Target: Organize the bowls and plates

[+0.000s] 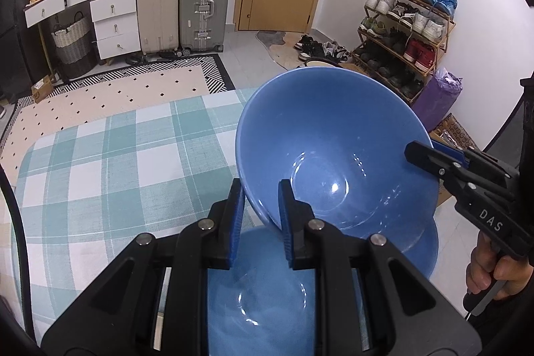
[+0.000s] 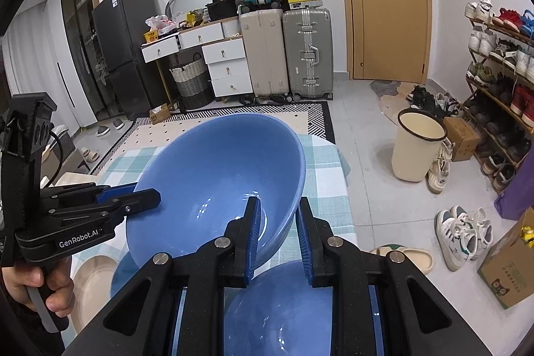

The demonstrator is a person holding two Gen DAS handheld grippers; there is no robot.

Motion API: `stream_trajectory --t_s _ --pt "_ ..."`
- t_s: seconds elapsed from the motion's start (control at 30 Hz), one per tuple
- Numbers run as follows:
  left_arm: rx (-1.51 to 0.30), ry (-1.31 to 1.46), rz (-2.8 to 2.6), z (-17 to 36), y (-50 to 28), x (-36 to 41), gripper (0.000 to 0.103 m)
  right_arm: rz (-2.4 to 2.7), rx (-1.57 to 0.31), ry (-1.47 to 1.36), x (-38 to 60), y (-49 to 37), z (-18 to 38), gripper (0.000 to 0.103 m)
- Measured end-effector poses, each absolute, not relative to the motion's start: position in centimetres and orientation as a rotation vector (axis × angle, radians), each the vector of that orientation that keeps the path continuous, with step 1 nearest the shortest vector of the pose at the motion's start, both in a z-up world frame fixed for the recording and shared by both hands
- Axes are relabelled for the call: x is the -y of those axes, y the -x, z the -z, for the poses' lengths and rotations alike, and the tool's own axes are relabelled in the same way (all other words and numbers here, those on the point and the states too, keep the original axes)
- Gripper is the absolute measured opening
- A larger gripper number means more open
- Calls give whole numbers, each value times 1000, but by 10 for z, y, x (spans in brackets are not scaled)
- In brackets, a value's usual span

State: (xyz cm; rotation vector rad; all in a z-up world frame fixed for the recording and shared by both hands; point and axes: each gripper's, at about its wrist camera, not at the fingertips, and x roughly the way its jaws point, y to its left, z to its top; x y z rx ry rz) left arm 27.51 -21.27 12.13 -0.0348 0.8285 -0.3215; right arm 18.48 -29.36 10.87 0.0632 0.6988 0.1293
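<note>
A large blue bowl (image 1: 333,152) hangs tilted above a second blue bowl (image 1: 263,299) that sits on the checked tablecloth (image 1: 110,162). The left gripper (image 1: 258,212) has its fingers clamped on the raised bowl's near rim, one pad inside and one outside, while the right gripper (image 2: 278,229) pinches the opposite side of the same rim in the same way. Past the second bowl, a cream plate (image 2: 91,282) lies on the cloth.
</note>
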Motion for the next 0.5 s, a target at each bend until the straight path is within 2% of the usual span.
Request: stream_trajectory --t_s 0.5 --pt "-776 18 300 -158 -205 197 17 -161 -659 -46 265 -148 -124 23"
